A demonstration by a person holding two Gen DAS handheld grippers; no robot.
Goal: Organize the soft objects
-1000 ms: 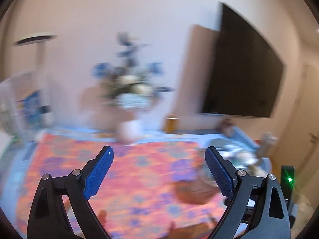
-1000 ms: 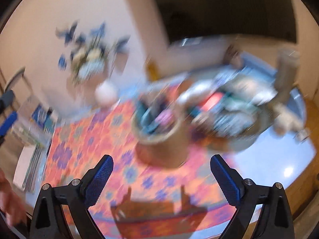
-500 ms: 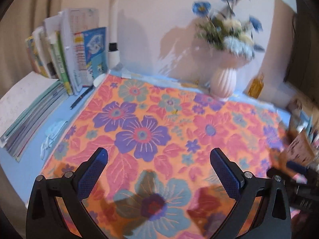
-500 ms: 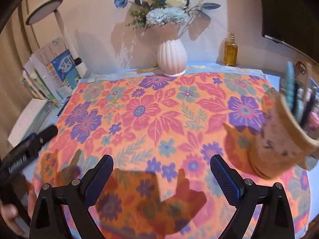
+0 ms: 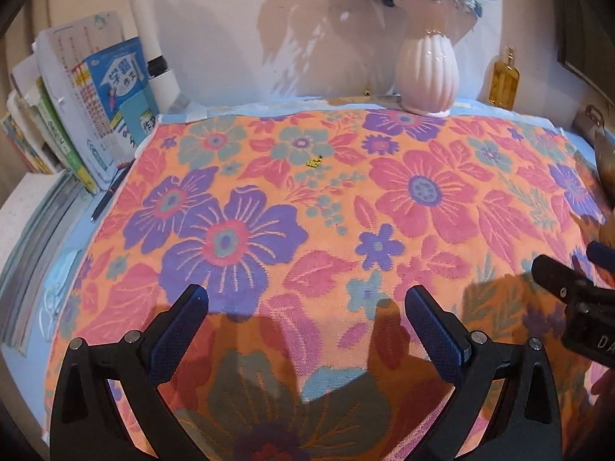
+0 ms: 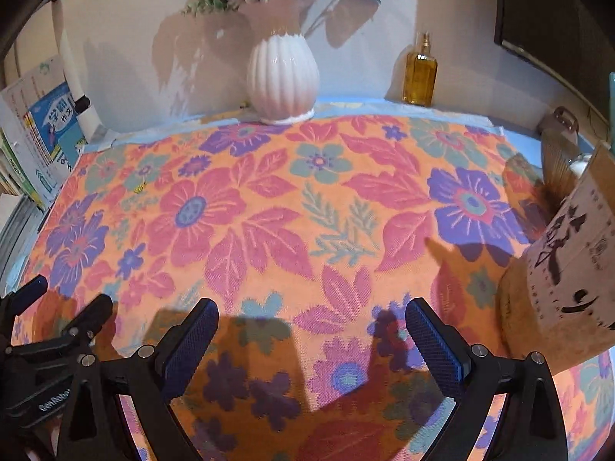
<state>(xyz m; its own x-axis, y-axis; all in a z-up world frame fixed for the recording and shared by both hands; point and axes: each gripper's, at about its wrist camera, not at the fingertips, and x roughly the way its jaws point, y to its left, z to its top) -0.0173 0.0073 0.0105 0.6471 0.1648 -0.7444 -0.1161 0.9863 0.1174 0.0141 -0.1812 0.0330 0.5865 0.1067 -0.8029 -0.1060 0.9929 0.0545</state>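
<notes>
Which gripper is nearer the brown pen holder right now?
Right. The pen holder stands just beside the right gripper, off its right finger. The left gripper sits farther left over the floral cloth, beyond the right gripper.

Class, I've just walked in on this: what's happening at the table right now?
A person holds two grippers low over a floral towel spread flat on the table. The left gripper and the right gripper are both open and hold nothing. A white vase stands at the towel's far edge. Nothing is folded yet.
</notes>
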